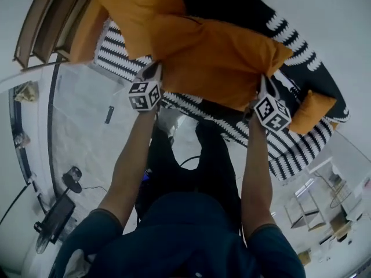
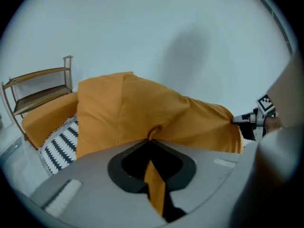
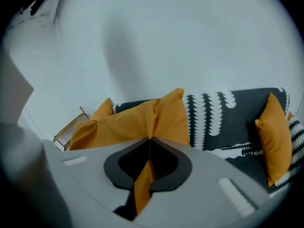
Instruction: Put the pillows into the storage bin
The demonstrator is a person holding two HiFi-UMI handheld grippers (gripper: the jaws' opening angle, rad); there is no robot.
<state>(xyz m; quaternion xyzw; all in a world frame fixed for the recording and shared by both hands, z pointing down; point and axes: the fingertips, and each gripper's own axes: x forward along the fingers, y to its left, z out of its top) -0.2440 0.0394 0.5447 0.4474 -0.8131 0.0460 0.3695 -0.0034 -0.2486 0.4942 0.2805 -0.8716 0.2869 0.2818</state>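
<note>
A big orange pillow [image 1: 217, 59] hangs in the air above the black-and-white patterned sofa [image 1: 295, 138], stretched between both grippers. My left gripper [image 1: 154, 72] is shut on its left edge, with orange cloth [image 2: 154, 184] pinched between the jaws. My right gripper [image 1: 264, 81] is shut on the pillow's right corner, and the fabric [image 3: 142, 179] runs down through its jaws. Behind it a second orange pillow [image 1: 136, 7] leans at the sofa's far end. A smaller orange pillow [image 1: 311, 111] lies on the seat at the right. No storage bin is in view.
A wooden side shelf [image 1: 43, 22] stands beyond the sofa's left end. On the pale floor at the left are a dark stand [image 1: 55, 219] and cables. A glass-and-metal table [image 1: 316, 204] stands at the lower right. The person's legs are close to the sofa's front edge.
</note>
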